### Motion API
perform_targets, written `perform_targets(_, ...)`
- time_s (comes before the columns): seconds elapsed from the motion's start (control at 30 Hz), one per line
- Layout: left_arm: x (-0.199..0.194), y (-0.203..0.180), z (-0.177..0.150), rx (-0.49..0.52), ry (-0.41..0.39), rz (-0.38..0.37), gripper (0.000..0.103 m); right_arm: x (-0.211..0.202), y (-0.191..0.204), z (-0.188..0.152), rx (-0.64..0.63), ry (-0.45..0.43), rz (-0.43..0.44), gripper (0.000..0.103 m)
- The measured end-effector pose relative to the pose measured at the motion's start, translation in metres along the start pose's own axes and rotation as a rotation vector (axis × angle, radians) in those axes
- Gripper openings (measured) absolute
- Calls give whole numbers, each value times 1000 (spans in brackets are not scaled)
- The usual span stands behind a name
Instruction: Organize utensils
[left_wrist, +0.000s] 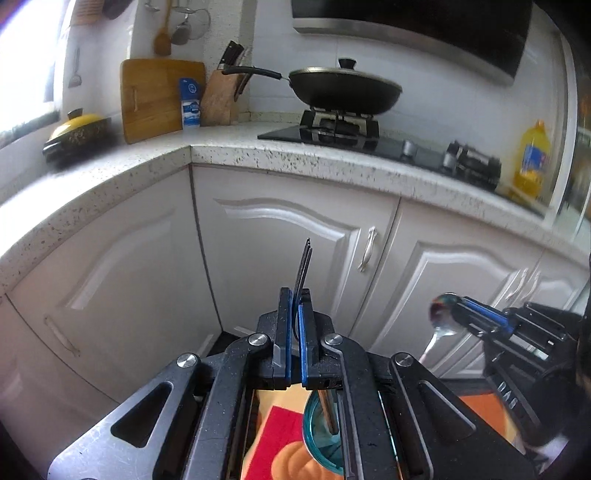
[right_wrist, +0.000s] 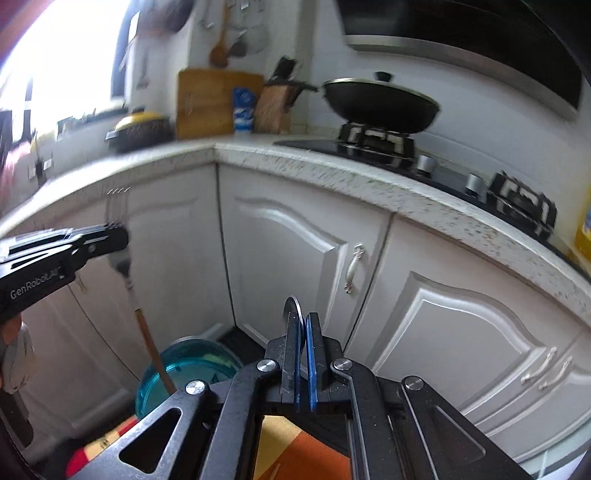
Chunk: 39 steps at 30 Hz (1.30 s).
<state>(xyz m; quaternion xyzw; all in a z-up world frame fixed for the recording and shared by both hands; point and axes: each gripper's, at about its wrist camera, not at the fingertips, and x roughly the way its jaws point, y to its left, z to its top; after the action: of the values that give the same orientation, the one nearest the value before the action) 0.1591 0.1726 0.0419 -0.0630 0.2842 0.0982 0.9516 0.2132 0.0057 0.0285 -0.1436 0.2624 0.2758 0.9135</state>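
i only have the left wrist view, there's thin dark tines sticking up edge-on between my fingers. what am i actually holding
Observer: A fork. The right wrist view shows it side-on: tines up top, the left gripper clamped just below them.
Operator: where does its handle go
Observer: It hangs down, wooden at the lower end, in front of a blue bowl.
Operator: and my right side
Observer: The right gripper is shut on a spoon, bowl end poking up past the fingertips.

Shiny metal spoon, speckled stone countertop, glossy white cabinets
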Motion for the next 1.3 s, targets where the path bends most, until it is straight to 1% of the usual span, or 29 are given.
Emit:
perform_targets(0.1, 17, -6, -14, 19, 36, 7, 1, 13, 16, -11, -51, 31, 7, 3)
perform_targets(0.23, 27, -7, -31, 11, 83, 4, 1, 21, 30, -25, -91, 73, 39, 3)
perform_targets(0.33, 29, -4, -38, -19, 114, -10, 1, 25, 28, -34, -69, 118, 103, 4)
perform_targets(0.4, 29, -1, -40, -38, 127, -21, 2, 28, 20, -37, -17, 147, 162, 5)
perform_targets(0.43, 27, -1, -40, -41, 131, -27, 5, 26, 17, -38, 6, 147, 179, 6)
perform_targets(0.5, 23, 1, -40, -49, 143, -44, 16, 21, 9, -39, 59, 144, 220, 9)
perform_targets(0.53, 22, 2, -40, -53, 143, -48, 30, 16, 3, -38, 87, 132, 232, 13)
perform_targets(0.57, 18, 3, -40, -60, 142, -57, 42, 11, 1, -38, 100, 125, 240, 14)
perform_targets(0.6, 15, 4, -40, -68, 138, -63, 43, 7, -2, -38, 114, 118, 248, 18)
perform_targets(0.63, 12, 5, -40, -72, 137, -66, 44, 2, -5, -38, 126, 111, 250, 20)
perform_targets(0.8, -5, 6, -43, -76, 146, -76, 44, -20, -8, -40, 154, 100, 247, 22)
perform_targets(0.93, -23, 4, -48, -70, 140, -87, 44, -42, -8, -49, 161, 92, 232, 25)
perform_targets(1.07, -40, -2, -54, -60, 142, -111, 44, -65, -11, -65, 188, 90, 217, 27)
perform_targets(1.3, -68, -18, -67, -42, 146, -160, 46, -96, -20, -103, 219, 126, 174, 30)
